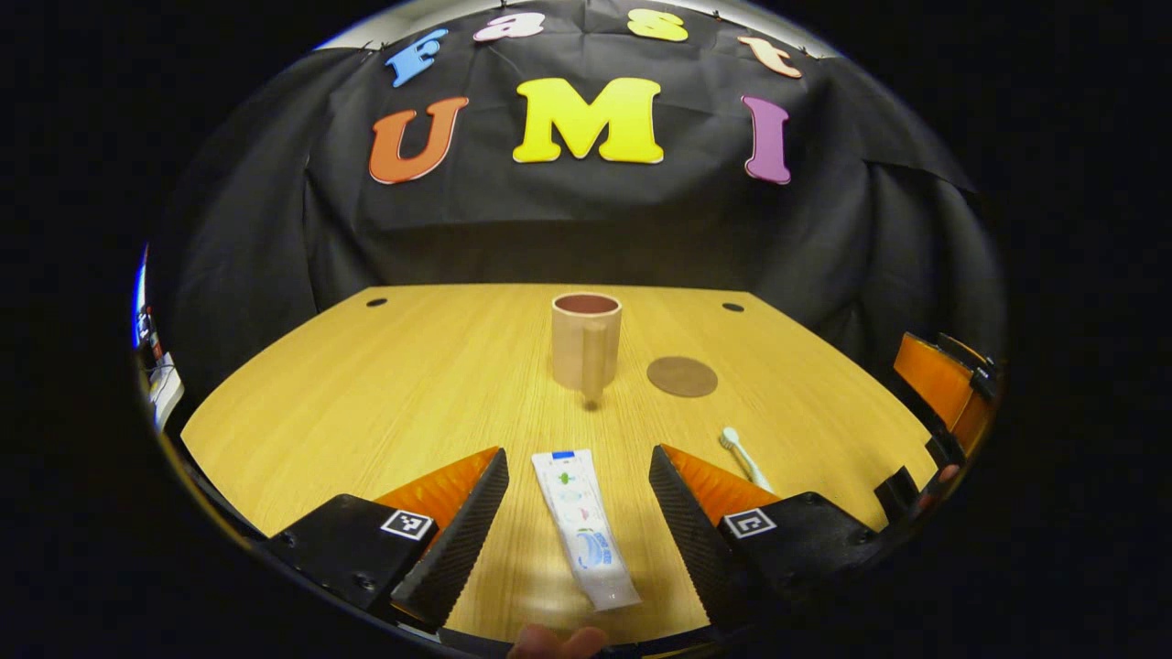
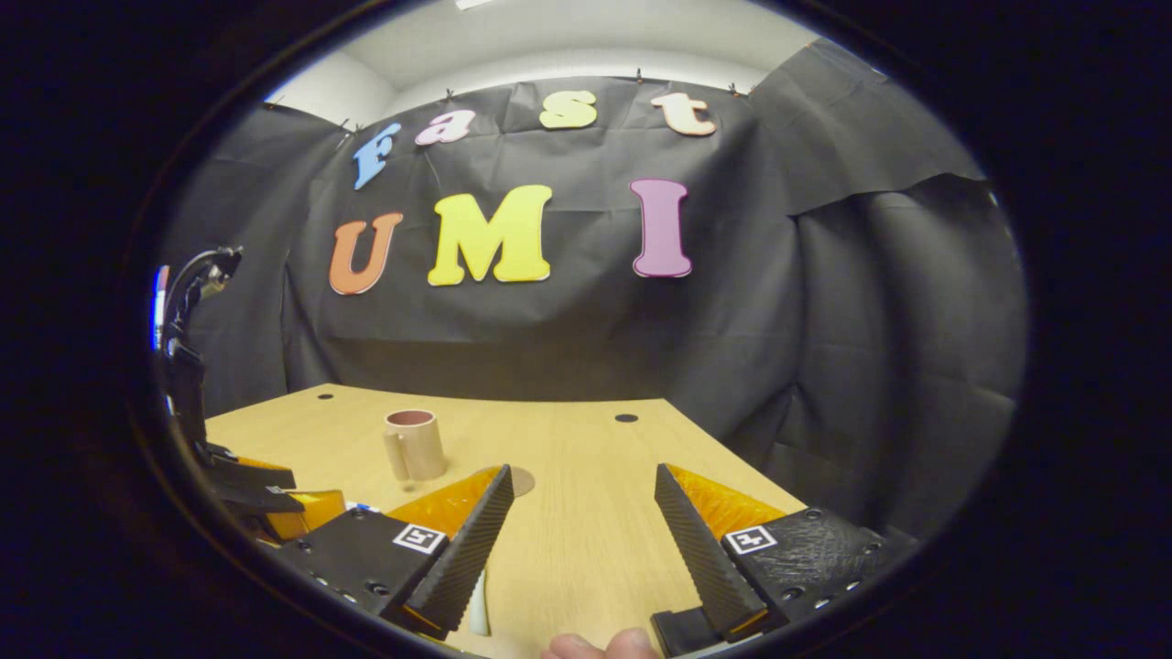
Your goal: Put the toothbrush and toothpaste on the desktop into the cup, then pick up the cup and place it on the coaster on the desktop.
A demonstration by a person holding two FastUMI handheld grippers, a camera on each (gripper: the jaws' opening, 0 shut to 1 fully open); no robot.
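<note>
Right now my left tool (image 1: pixel 579 513) gapes apart astride the toothpaste (image 1: pixel 584 529), lying lengthwise between its fingers on the bench (image 1: pixel 366 384); toothbrush (image 1: pixel 743 456) rightward, nearer my equally open right tool (image 2: pixel 580 540).

The scene was lit softly from overhead, and the light wooden desktop (image 1: pixel 385 384) was rendered bright against a dim surround. A short shadow was cast at the foot of the tan ceramic cup (image 1: pixel 586 340). Strong fisheye bending was seen at the edges (the desk rim curved), with slight blur lowest down.
</note>
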